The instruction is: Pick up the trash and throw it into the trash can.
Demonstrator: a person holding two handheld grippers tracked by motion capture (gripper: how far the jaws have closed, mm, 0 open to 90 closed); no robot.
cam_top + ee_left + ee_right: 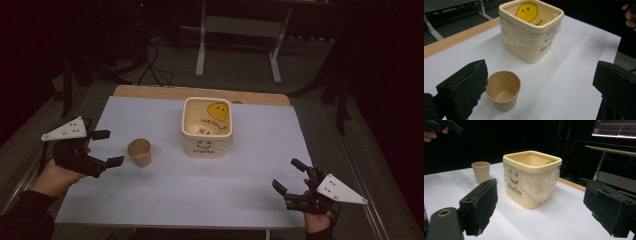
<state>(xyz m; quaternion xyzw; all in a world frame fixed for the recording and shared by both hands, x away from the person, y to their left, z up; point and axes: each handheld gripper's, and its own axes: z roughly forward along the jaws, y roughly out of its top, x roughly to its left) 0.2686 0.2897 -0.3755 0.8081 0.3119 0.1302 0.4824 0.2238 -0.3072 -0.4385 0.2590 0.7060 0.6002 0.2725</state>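
White surface [165, 195] carries bin [207, 127]. I hold left tool [106, 148] spread beside paper cup [139, 152], lined up to grasp; right tool [292, 176] spread, idle near bin.

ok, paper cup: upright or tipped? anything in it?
Upright and empty. The cup stands on its base on the table, mouth up; the left gripper view shows its bare bottom.

Small tan paper cup [139, 152], upright, empty, open mouth up, on the white sheet, just beside the left gripper [107, 148], near one wide-apart jaw, not touching it
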